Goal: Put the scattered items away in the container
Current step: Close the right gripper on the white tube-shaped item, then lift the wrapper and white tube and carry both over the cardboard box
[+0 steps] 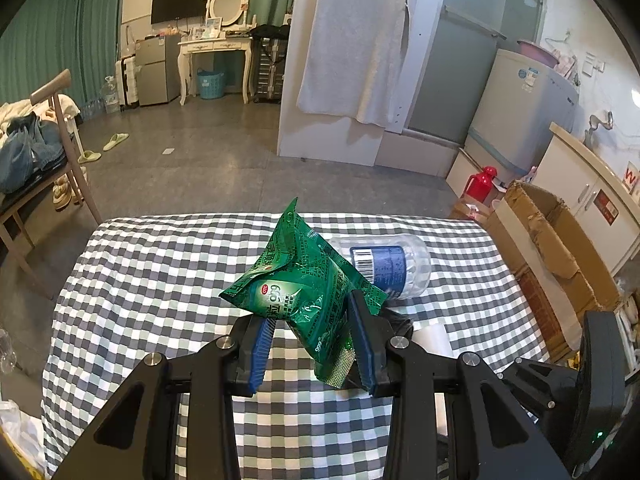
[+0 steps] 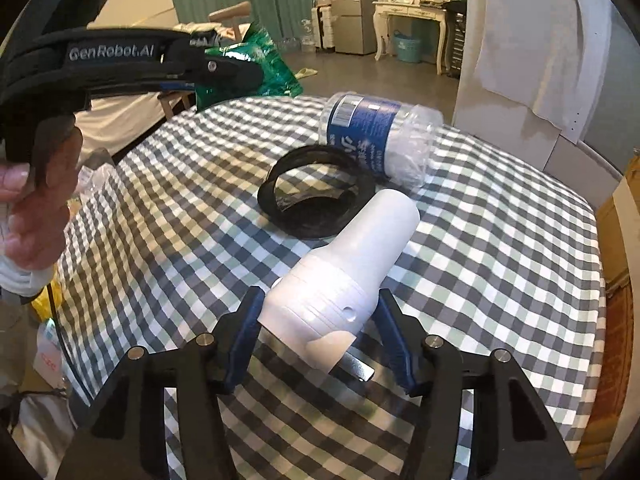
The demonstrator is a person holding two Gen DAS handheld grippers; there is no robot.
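Left gripper (image 1: 314, 336): clamped on a green snack packet (image 1: 304, 292), blue pads pinching its lower part, the packet lifted clear above the table and jutting up and forward.
Right gripper (image 2: 320, 336): closed around the ribbed end of a white plastic bottle-shaped item (image 2: 352, 264); the left pad presses on it, the right pad sits at its edge. No earlier view to compare.
Left hand (image 2: 36, 208): seen from the right wrist camera at the far left, fingers wrapped round the black handle, the tool held raised and reaching toward the middle of the table.
White item: lies tilted on the checked tablecloth (image 2: 500, 280), a flat metal tab poking out of its near end between the fingers.
Black ring (image 2: 316, 196): flat on the cloth, just beyond the white item's far end.
Clear bottle (image 2: 380, 136): on its side with a blue label, touching the ring's far edge.
Cardboard box (image 1: 560, 240): open, standing beside the table's right edge.
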